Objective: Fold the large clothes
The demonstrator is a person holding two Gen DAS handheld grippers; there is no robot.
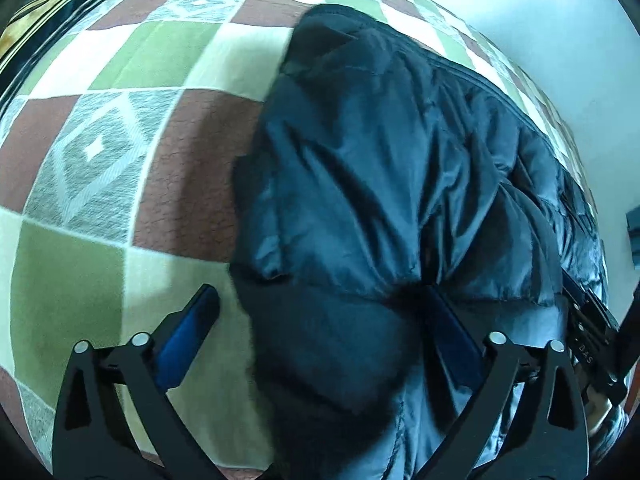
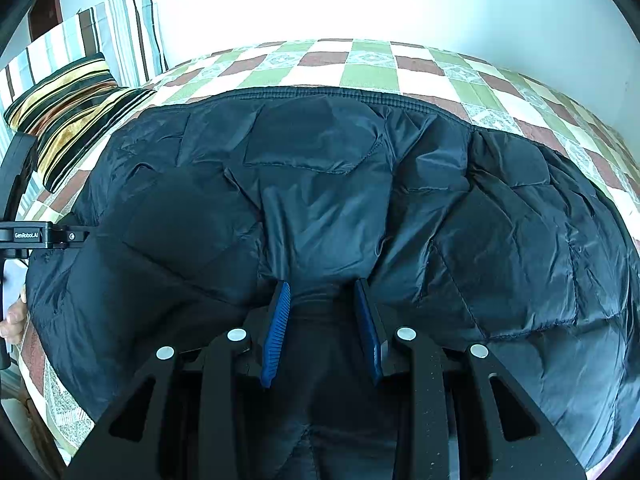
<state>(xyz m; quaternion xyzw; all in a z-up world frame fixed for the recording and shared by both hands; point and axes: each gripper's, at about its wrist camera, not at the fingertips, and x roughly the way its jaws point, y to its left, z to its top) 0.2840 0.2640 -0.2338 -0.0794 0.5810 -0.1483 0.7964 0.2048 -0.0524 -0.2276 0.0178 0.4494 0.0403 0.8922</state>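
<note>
Two grippers work over one large dark navy quilted puffer jacket (image 2: 320, 184), which lies spread across a bed covered by a checked quilt of green, brown, cream and grey-patterned squares (image 1: 120, 128). In the right wrist view the jacket fills most of the bed, its ribbed hem running along the far side, with quilt showing beyond it up to a pale wall. Near the far left corner of the bed sits a striped cushion in black, gold and rust (image 2: 68, 112), with a second, paler striped pillow (image 2: 120, 32) propped behind it against the wall.

At the left edge of the right wrist view, part of the other gripper's black body is cut off, and a bit of a person's hand (image 2: 14, 316) shows beside it. The jacket's near portion is dark and hard to read in both views, and the left wrist view is slightly blurred.

The left gripper (image 1: 320, 300) stands wide apart: one blue pad rests over bare quilt just beside the jacket's edge, the other lies on the jacket, and neither squeezes the cloth. The right gripper (image 2: 322, 292) is partly closed, its blue ribbed pads pinching a bunched fold of the jacket between them.
</note>
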